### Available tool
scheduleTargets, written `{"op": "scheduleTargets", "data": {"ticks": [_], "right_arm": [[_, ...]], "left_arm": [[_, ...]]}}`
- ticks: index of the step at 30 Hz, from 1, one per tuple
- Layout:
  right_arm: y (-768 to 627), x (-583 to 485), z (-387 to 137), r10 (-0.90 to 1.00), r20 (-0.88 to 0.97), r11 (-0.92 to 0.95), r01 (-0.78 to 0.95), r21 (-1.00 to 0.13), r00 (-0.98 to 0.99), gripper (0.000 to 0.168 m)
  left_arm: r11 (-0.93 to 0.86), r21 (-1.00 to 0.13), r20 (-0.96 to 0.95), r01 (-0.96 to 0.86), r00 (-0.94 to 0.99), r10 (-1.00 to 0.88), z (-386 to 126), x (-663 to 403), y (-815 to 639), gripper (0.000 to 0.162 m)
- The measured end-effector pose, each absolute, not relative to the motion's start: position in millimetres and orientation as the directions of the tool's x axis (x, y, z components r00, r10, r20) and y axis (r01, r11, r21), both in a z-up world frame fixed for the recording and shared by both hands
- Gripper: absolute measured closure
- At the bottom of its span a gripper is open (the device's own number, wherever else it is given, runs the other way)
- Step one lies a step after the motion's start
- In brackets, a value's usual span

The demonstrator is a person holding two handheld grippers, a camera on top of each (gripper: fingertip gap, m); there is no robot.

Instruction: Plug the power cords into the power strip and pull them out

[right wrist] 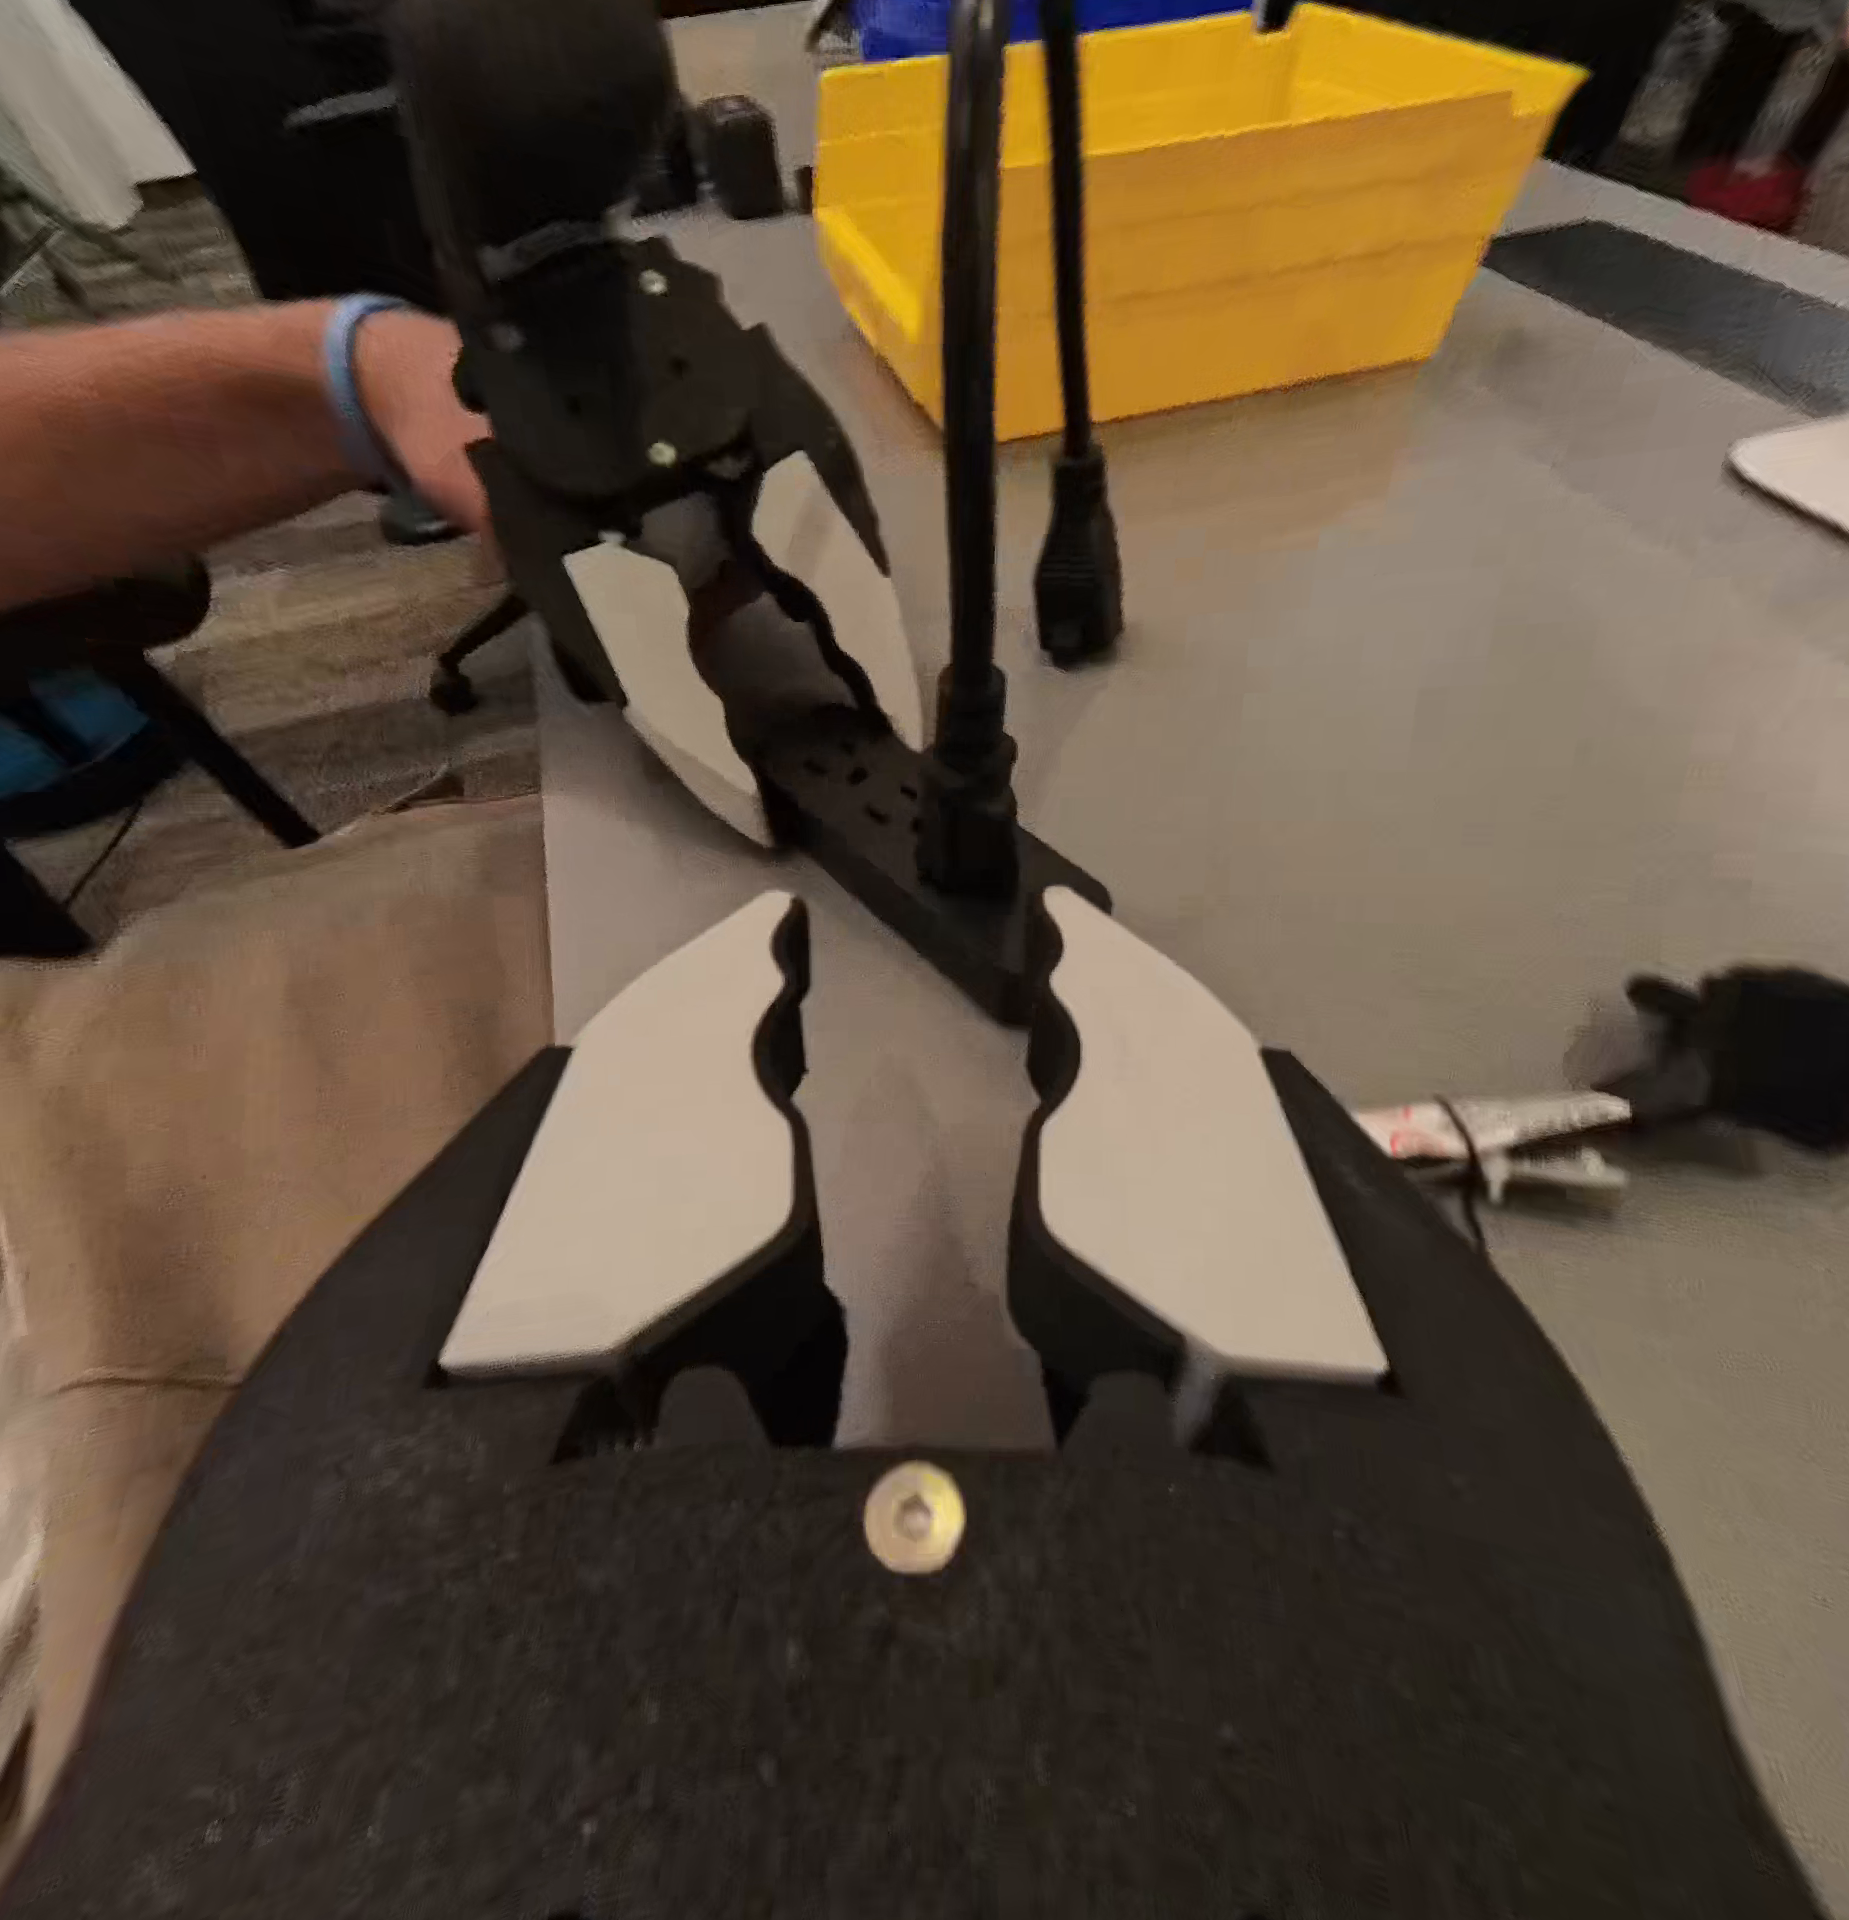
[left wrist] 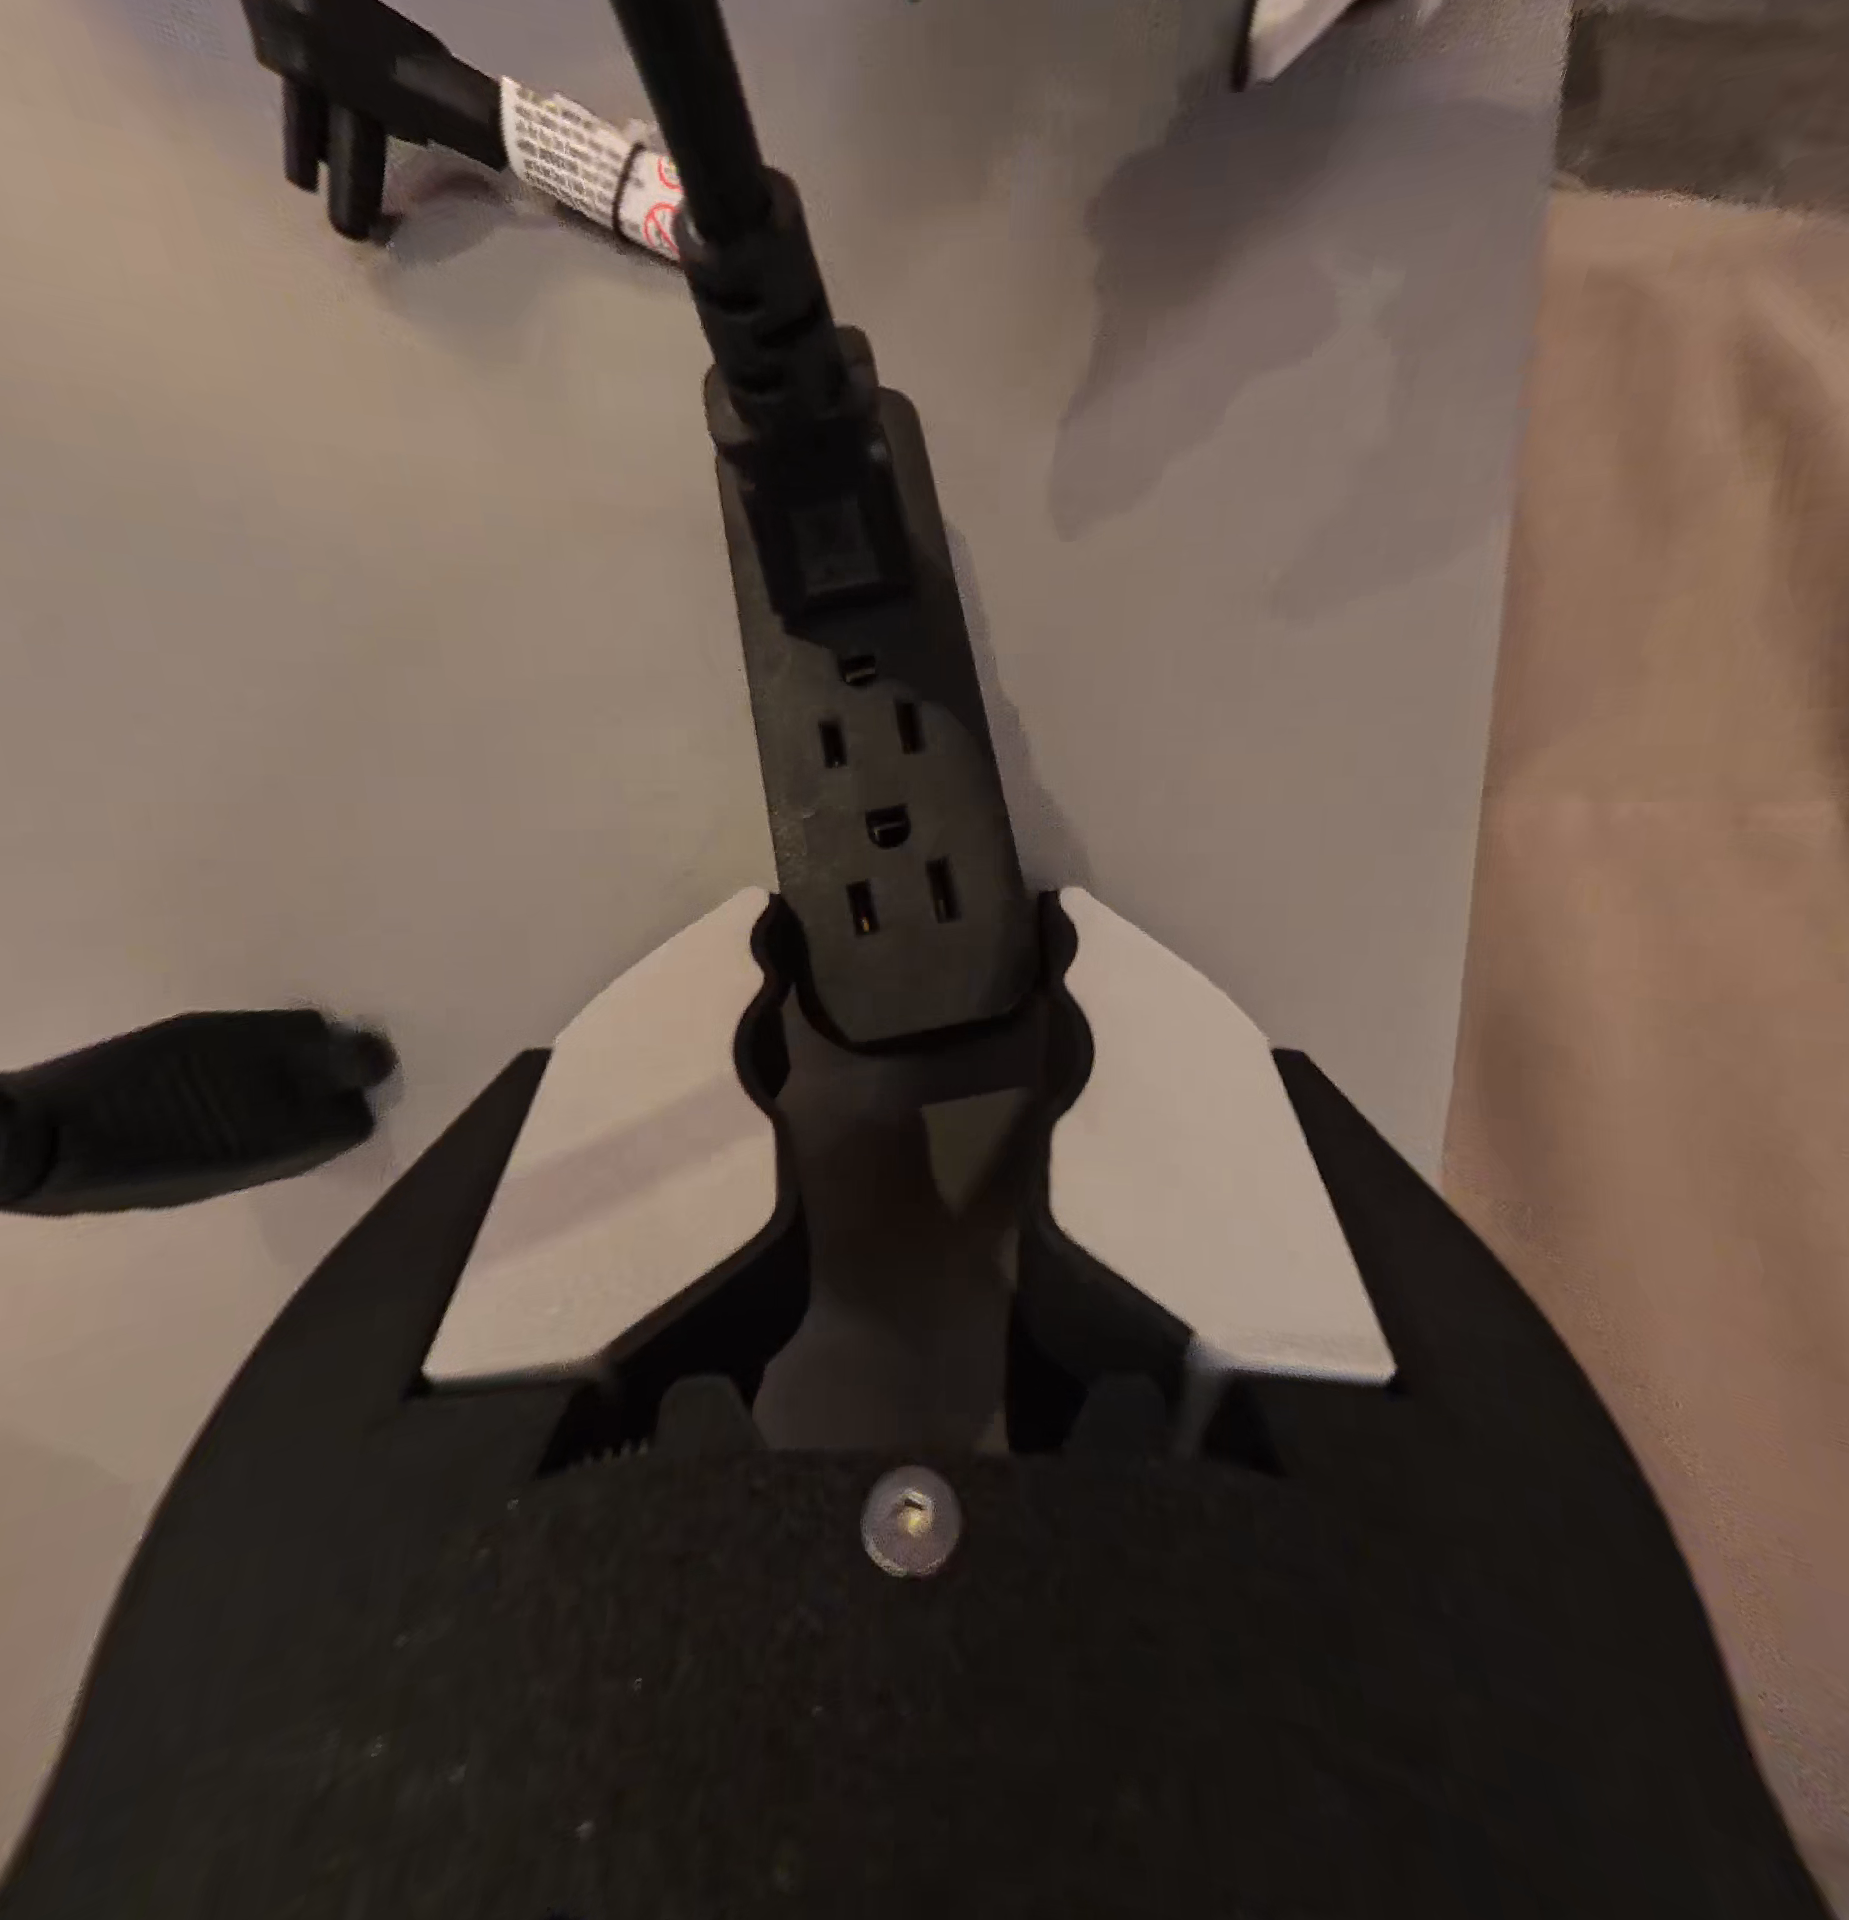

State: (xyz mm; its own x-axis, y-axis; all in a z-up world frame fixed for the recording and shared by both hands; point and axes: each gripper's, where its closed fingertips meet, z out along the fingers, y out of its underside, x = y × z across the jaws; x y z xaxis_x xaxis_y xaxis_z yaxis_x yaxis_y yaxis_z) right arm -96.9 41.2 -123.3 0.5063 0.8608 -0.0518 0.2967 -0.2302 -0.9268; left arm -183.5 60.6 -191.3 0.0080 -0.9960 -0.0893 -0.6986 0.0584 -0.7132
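Left wrist view has the left gripper [left wrist: 904,982] clamped on the near end of the black power strip [left wrist: 878,790], which lies flat on the grey desk [left wrist: 380,623]. Two sockets sit bare next to the fingers, and past them one black plug [left wrist: 832,540] is seated in the strip with its cord [left wrist: 712,135] rising up and away. A loose plug with a white tag [left wrist: 338,135] lies off to the far left, another dark plug [left wrist: 172,1107] closer in on the left. The right gripper [right wrist: 920,961] hangs with its fingers apart, holding nothing, one tip just beside the strip's other end. Behind sits a yellow bin [right wrist: 1190,239].
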Motion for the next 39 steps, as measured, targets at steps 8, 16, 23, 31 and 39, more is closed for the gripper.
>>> {"op": "scheduleTargets", "data": {"ticks": [8,16,23,31,39], "right_arm": [[76,-131,-154,0.950,0.136,-0.082,0.643,-0.762,0.283,0.127],[83,-139,-159,0.980,-0.079,-0.171,0.582,-0.795,0.181,0.143],[83,-136,-159,0.971,-0.136,-0.225,0.559,-0.798,0.195,0.143],[83,-134,-159,0.967,-0.134,-0.232,0.529,-0.816,0.217,0.143],[92,-130,-120,0.901,-0.324,-0.404,0.287,-0.869,0.288,0.144]], "left_arm": [[0.164,-0.664,-0.099,-0.730,-0.131,-0.986,-192,-184,77,0.117],[0.111,-0.692,-0.045,-0.713,-0.112,-0.993,-192,-183,76,0.117],[0.102,-0.640,-0.032,-0.761,-0.107,-0.994,-192,-181,77,0.117],[0.107,-0.681,-0.026,-0.725,-0.122,-0.992,-192,-179,79,0.117],[-0.019,-0.887,0.015,-0.462,0.011,-1.000,-131,-172,92,0.112]]}}
